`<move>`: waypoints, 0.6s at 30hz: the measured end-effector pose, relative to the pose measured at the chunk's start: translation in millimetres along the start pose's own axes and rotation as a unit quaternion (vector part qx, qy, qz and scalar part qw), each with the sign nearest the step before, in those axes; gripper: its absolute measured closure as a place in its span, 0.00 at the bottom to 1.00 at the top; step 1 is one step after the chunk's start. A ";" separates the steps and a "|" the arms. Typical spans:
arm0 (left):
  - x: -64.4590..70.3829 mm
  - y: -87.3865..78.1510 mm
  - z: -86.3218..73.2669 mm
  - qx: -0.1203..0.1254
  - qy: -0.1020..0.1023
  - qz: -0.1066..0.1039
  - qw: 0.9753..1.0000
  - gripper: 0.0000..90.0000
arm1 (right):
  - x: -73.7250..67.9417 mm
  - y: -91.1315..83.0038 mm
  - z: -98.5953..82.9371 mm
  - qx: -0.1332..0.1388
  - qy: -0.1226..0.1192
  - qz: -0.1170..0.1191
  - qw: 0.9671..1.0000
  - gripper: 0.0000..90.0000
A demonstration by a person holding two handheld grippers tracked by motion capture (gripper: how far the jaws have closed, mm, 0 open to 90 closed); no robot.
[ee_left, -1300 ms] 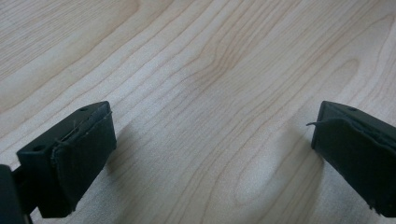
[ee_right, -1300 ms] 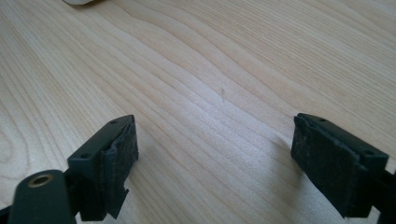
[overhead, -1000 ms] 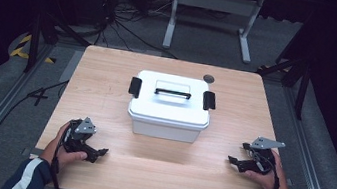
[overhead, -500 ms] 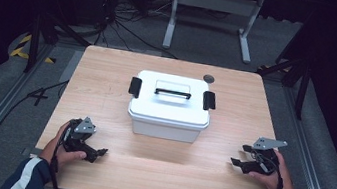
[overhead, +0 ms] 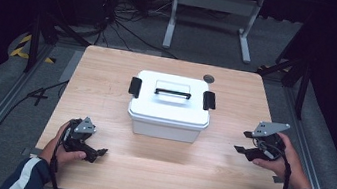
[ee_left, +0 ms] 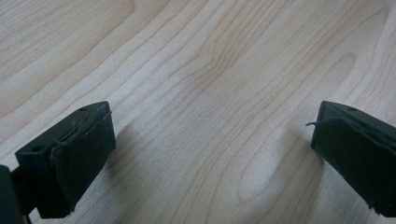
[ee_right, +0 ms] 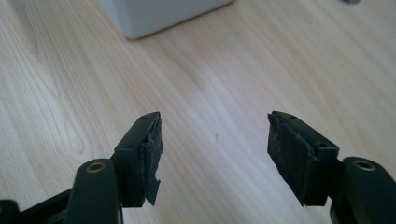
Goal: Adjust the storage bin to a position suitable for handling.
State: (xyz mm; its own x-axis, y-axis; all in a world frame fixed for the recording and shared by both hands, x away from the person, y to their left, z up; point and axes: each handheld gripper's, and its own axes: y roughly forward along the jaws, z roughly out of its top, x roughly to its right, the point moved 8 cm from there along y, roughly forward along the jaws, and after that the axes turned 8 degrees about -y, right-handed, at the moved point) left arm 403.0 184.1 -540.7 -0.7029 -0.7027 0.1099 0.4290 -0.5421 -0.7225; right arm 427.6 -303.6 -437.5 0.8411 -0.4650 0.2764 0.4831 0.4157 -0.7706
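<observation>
At table centre, slightly toward the far edge: a white lidded box (overhead: 170,106), lid on, black handle (overhead: 172,93) flat across the top, a black latch on each short end, left latch (overhead: 134,86) and right latch (overhead: 209,100). Both look closed against the lid, though the high view is too coarse to be sure they are fully seated.

Left gripper (overhead: 92,153) low over the near-left of the wooden table (overhead: 110,65), well apart from the box. Its own view shows the jaws spread wide with only bare wood grain between them; nothing held.

Right gripper (overhead: 245,142) off the box's right side, held a little above the table, pointing in toward it. Jaws parted about as wide, empty. In the right gripper view a corner of the box (ee_right: 159,14) sits ahead and to the left, well beyond the fingertips (ee_right: 152,140). The pad on that jaw looks frayed and peeling at its edge.

Judgement: nothing engaged yet; the approach to the latches or handle is still to come.

Risks from here:
- Box looks light, on smooth wood. A one-sided push on a latch could slide or pivot it rather than release the clip.
- The worn pad may slip on the hard plastic.
- Pulling the handle with the latches closed lifts the whole box.
</observation>
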 end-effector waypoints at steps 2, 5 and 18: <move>0.0 0.0 0.0 0.000 0.000 0.000 1.000 0.00 | 4.7 -6.5 11.3 -0.003 -0.010 -0.006 1.000 0.40; 0.1 0.0 0.0 0.000 0.000 0.000 1.000 0.00 | 11.9 -15.6 27.4 -0.008 -0.029 -0.013 0.999 0.41; -0.3 -0.2 -0.2 -0.001 0.002 -0.001 1.000 0.00 | 30.0 -28.1 86.8 -0.028 -0.089 0.005 0.996 0.40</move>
State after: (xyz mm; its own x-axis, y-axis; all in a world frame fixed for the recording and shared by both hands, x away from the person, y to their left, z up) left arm 403.0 184.5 -540.7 -0.7056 -0.7001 0.1090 0.4266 -0.5426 -0.7236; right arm 460.4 -261.4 -357.7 0.8781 -0.3136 0.3615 0.4641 0.3738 -0.8030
